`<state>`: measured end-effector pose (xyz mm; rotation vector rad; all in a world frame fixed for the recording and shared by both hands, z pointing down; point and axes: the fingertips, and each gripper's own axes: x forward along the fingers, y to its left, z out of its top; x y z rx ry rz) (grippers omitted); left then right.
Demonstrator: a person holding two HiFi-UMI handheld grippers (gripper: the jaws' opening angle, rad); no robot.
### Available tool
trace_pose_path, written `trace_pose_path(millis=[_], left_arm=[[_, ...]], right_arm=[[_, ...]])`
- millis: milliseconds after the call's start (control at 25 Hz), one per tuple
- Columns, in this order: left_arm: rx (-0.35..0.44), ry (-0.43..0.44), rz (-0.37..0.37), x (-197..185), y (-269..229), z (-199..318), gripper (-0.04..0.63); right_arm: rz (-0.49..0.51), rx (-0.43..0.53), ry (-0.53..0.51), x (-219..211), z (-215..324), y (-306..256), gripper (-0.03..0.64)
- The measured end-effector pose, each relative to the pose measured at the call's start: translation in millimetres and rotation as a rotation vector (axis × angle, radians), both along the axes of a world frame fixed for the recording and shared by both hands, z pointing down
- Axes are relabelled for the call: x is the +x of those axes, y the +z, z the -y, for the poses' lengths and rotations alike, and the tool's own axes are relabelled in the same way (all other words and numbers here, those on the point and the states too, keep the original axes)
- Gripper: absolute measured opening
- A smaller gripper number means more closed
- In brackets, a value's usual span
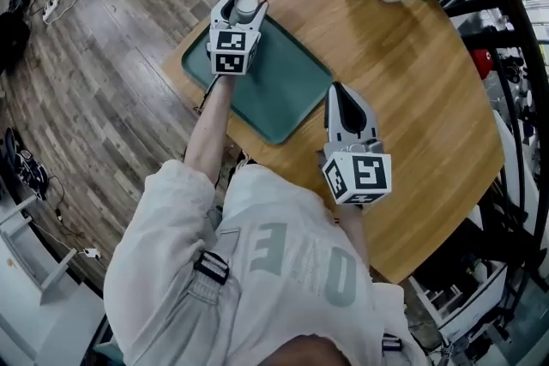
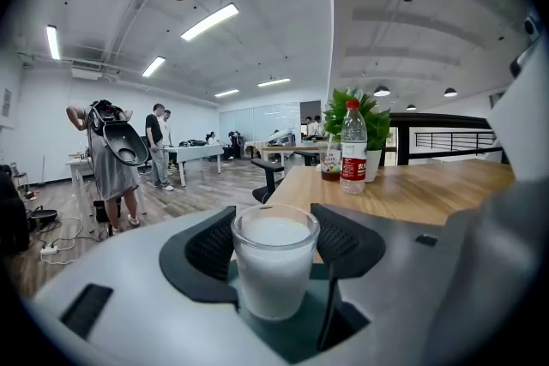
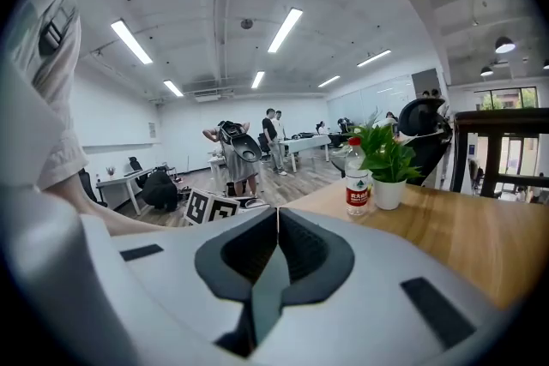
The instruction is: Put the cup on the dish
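We log the left tool [image 1: 243, 7], upper centre, clamped on a clear glass cup [image 2: 274, 266] over the teal rectangular dish [image 1: 290, 92]. Right tool [image 1: 340, 97], lower right: jaws together, empty.

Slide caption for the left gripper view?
Left hand-held gripper grips a milky-white glass cup over the green dish.

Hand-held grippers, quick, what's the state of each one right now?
Left hand-held gripper: closed on the small whitish glass cup.
Right hand-held gripper: closed, jaws together, holding nothing.
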<state>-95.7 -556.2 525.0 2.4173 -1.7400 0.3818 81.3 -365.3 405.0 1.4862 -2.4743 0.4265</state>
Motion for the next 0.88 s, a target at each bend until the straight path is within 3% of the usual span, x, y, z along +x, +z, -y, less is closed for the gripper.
trace_pose_path(millis=[360,880], left_arm=[[0.019,-0.026,-0.034,-5.7,0.8,-4.9,0.276],[0.04,-0.036,-0.003,-7.5,-2.7,-9.8,0.276]], right_arm=[[-0.013,-0.002,-0.107,-45.2,-10.4,6.9,0.02],[-0.017,0.001,-0.113,-46.6,-15.6,4.3,0.02]])
